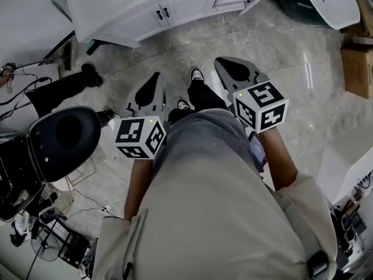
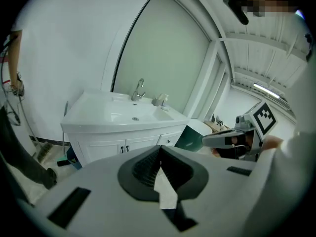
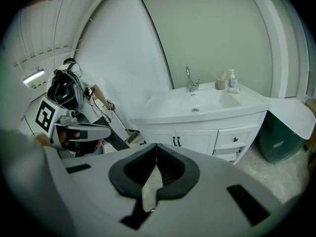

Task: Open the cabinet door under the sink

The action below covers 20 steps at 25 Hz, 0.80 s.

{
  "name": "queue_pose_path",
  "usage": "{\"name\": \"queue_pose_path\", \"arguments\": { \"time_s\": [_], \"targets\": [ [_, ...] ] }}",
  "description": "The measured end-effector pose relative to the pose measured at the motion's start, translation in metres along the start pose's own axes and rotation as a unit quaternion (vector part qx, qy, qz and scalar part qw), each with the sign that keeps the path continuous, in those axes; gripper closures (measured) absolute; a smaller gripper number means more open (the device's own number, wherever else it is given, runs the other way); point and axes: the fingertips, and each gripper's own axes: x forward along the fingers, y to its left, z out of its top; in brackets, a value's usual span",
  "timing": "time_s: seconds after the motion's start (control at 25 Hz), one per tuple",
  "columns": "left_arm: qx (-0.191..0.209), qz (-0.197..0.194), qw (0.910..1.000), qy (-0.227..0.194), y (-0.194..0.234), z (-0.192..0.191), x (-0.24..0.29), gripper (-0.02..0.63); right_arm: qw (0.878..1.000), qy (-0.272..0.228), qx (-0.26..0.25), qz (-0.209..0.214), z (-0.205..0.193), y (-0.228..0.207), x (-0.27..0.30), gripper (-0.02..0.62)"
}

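The white sink cabinet (image 1: 145, 7) stands ahead of me across the marble floor. Its two doors (image 3: 190, 139) are shut, with a pair of black handles (image 3: 176, 141) at the middle seam; the left gripper view shows the same handles (image 2: 123, 147) under the basin (image 2: 131, 113). My left gripper (image 1: 155, 79) and right gripper (image 1: 226, 64) are held side by side, well short of the cabinet. The left gripper (image 2: 159, 148) has its jaws together with nothing between them. The right gripper (image 3: 156, 146) is likewise shut and empty.
Small drawers (image 3: 236, 138) sit right of the doors, and a dark green bin (image 3: 281, 137) stands beyond them. A black chair (image 1: 61, 136) and a person's dark-clad leg (image 1: 61, 89) are at my left. Cardboard boxes (image 1: 356, 69) lie at the right. A faucet (image 3: 191, 81) and bottles (image 3: 231, 81) stand on the sink.
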Motion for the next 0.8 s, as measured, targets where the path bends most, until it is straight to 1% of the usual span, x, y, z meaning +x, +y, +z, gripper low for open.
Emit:
{"name": "queue_pose_path", "arguments": {
  "time_s": [0.24,0.4,0.68,0.8],
  "targets": [
    [0.007,0.014,0.9999,-0.001,-0.008,0.009,0.018,0.607,1.000,0.000,-0.009,0.019,0.010,-0.020,0.007,0.584],
    [0.005,0.021,0.9998,-0.001,-0.007,0.024,0.039,0.607,0.999,0.010,-0.009,0.032,0.022,-0.037,0.021,0.584],
    [0.008,0.029,0.9995,0.006,-0.001,0.028,0.074,0.607,0.998,0.024,-0.025,0.050,0.027,-0.059,0.052,0.583],
    [0.007,0.031,0.9994,0.011,0.005,0.025,0.077,0.607,0.998,0.020,-0.012,0.060,0.026,-0.060,0.066,0.583]
  ]
}}
